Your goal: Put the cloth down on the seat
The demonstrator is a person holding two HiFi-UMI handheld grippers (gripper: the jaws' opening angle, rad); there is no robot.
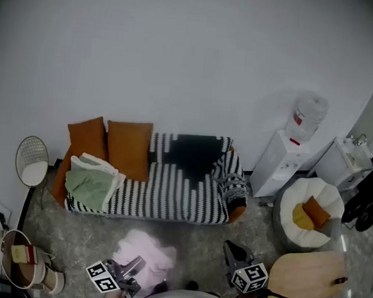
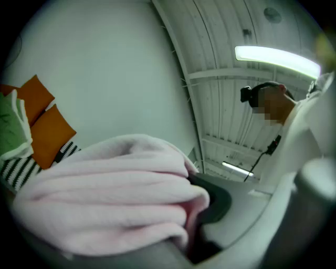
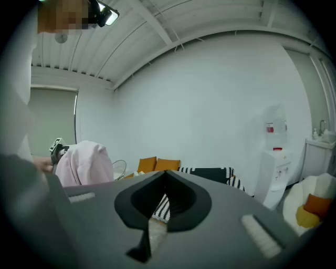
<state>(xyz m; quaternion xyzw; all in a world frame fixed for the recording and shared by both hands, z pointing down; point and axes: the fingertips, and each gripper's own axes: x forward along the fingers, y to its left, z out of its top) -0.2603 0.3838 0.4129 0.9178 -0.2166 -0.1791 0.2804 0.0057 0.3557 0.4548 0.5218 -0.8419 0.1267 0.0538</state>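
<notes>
Head view: we're holding the bunched pink fleece cloth (image 1: 146,254) in the left gripper (image 1: 132,267), low and well short of the black-and-white striped sofa seat (image 1: 170,198). The seat is lying straight ahead, long axis running across.

Left gripper view: jaws are clamping the cloth (image 2: 110,194), folds running crosswise to them, bulk spilling toward that view's left.

Right gripper view: the right gripper (image 3: 165,176) is sitting closed and empty, aiming at the seat. We're judging that the left does the drop.

A striped sofa (image 1: 170,198) stands on the speckled floor (image 1: 198,246) by the far wall. At its left end are two orange cushions (image 1: 128,148) and a folded green towel (image 1: 88,187) — a dark blanket (image 1: 193,151) drapes the back, further right.
</notes>
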